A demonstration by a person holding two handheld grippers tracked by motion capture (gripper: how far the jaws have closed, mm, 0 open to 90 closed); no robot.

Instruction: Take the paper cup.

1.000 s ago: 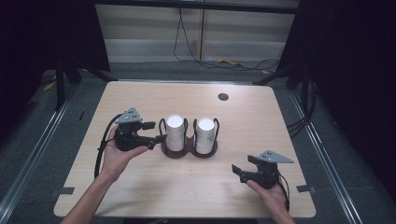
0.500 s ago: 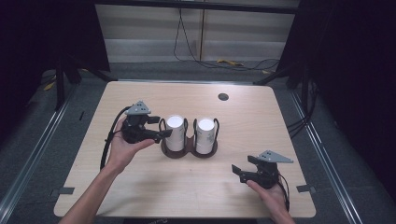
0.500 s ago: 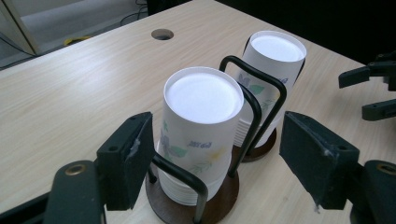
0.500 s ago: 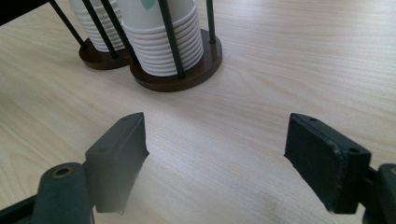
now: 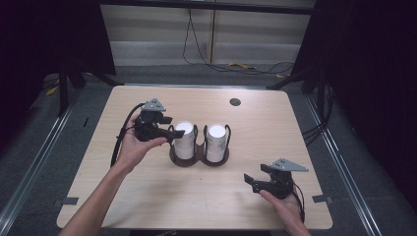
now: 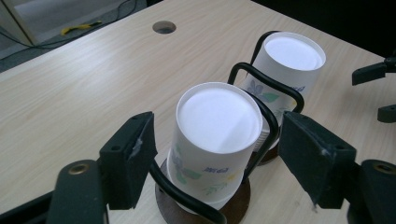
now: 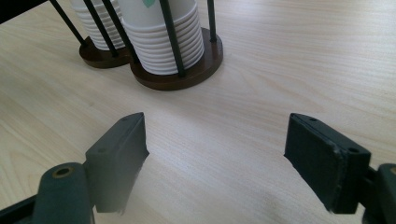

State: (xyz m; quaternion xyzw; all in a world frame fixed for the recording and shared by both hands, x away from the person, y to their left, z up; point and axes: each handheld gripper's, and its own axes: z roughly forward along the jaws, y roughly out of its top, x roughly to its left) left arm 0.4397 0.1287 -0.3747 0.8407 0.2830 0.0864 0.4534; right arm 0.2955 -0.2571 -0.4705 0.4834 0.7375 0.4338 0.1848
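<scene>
Two stacks of upside-down paper cups sit in a wire holder (image 5: 199,158) near the middle of the table (image 5: 295,128). The left gripper (image 6: 217,154) has just been closing slightly; its jaws flank the left cup stack (image 5: 184,139) without touching it. The right gripper (image 5: 252,181) rests near the table's front right corner, jaws wide and holding nothing.

We see two stacks of white paper cups, upside down, in a dark twin holder (image 5: 199,158) with black wire loops, mid-table. Left stack (image 5: 184,139): top cup (image 6: 215,140) upright on its rim, leaf print and blue lettering on the side. Right stack (image 5: 216,142) sits just beside it, same print.
</scene>
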